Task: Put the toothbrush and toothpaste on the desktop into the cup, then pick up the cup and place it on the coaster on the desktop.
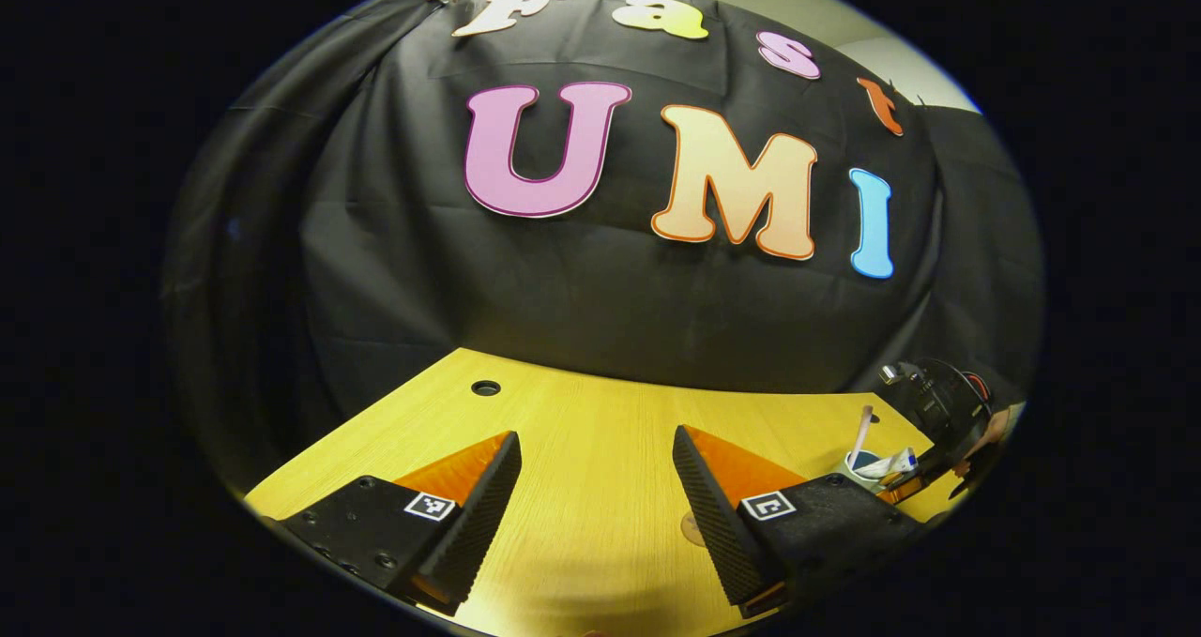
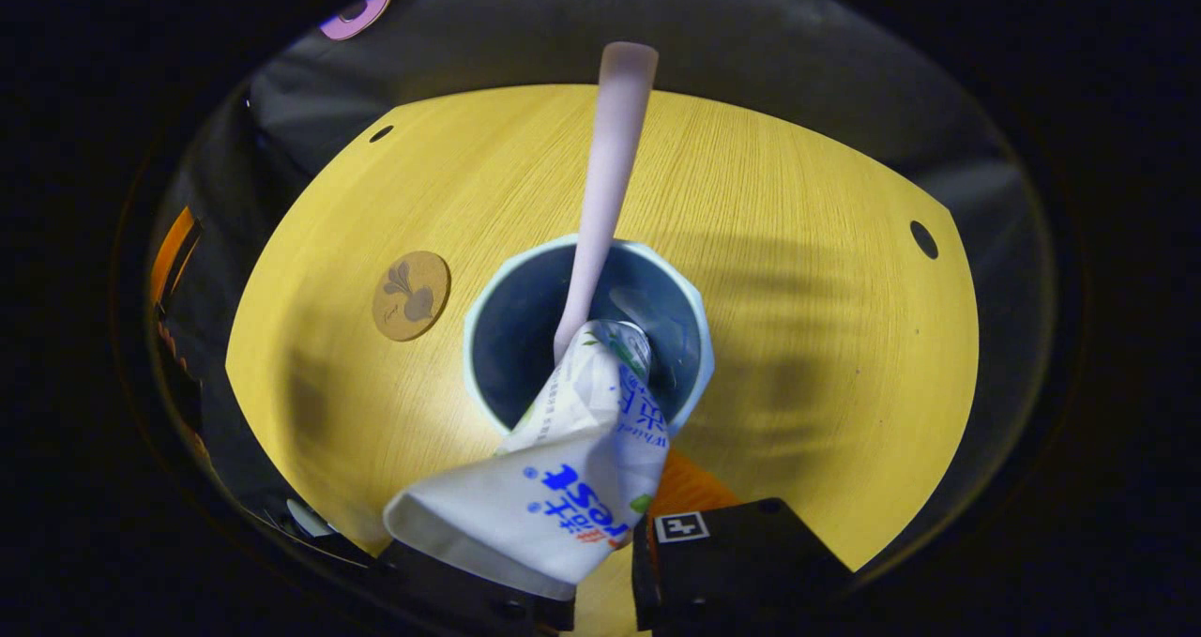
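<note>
- One cup (image 2: 676, 337), pale rim, dark inside
- One toothbrush (image 2: 605, 196), standing in the cup
- One toothpaste (image 2: 563, 468) tube, cap end in the cup
- One coaster (image 2: 411, 295) (round, with a plant motif)
- Two grippers: the left gripper (image 1: 596, 496) and the right gripper (image 2: 600, 571)
- One desktop (image 2: 798, 243)
- Two holes in it in the right gripper view: one hole (image 2: 381, 133) at the far left, another hole (image 2: 923, 239) at the right

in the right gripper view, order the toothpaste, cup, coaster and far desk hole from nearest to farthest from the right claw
1. toothpaste, between the right claw's fingers
2. cup, just ahead, mid-desk
3. coaster, farther, to the left
4. desk hole, far left edge
</note>
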Demonstrator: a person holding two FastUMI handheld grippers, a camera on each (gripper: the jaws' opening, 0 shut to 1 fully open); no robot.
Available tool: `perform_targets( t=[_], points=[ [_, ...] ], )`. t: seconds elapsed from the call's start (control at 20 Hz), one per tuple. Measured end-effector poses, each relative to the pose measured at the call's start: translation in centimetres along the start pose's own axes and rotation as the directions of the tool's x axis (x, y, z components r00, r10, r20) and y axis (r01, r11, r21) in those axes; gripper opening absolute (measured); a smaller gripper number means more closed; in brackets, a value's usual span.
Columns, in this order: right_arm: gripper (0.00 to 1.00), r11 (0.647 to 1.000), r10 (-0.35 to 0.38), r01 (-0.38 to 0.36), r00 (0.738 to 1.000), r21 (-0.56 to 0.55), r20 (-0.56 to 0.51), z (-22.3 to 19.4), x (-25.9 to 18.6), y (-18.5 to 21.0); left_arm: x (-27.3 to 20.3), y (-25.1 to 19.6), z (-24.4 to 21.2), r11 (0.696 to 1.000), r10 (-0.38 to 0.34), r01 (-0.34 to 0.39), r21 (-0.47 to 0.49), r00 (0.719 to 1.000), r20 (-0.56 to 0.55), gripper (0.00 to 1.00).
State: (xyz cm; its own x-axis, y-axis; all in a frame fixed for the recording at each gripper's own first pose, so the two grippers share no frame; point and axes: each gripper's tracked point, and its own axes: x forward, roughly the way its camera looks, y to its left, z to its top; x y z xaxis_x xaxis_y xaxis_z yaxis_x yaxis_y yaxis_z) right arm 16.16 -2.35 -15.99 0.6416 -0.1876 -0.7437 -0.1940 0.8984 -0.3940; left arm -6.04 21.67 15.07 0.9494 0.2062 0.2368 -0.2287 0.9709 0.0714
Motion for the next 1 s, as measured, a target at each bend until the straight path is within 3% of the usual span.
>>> perform_targets(
  t=[0.1,0.25,0.4,0.6,1.0],
  points=[
    [0.27,1.0,-0.014,0.014,1.0,-0.019,0.013,0.3,-0.2,-0.1,-0.1,0.2,0.0,1.0,-0.005,0.005,0.002,1.0,-0.001,0.94],
    [0.26,1.0,0.021,-0.021,0.998,-0.016,0.051,1.4,-1.8,0.9,-0.4,0.8,-0.3,1.0,-0.005,0.005,0.002,1.0,-0.006,0.94],
    [0.27,0.999,0.026,-0.022,0.996,-0.046,0.082,2.1,-2.6,3.3,-1.1,1.6,-0.6,1.0,-0.003,0.003,-0.009,1.0,-0.017,0.95],
    [0.26,0.992,0.088,-0.08,0.992,-0.096,0.088,3.4,-2.8,7.9,-2.3,3.0,-1.2,1.0,0.005,-0.005,-0.001,0.999,-0.037,0.94],
    [0.26,0.978,0.094,-0.079,0.993,-0.193,0.07,6.1,-1.1,14.7,-4.8,7.5,-2.3,0.998,0.063,-0.061,0.034,0.996,-0.068,0.94]
  ],
)
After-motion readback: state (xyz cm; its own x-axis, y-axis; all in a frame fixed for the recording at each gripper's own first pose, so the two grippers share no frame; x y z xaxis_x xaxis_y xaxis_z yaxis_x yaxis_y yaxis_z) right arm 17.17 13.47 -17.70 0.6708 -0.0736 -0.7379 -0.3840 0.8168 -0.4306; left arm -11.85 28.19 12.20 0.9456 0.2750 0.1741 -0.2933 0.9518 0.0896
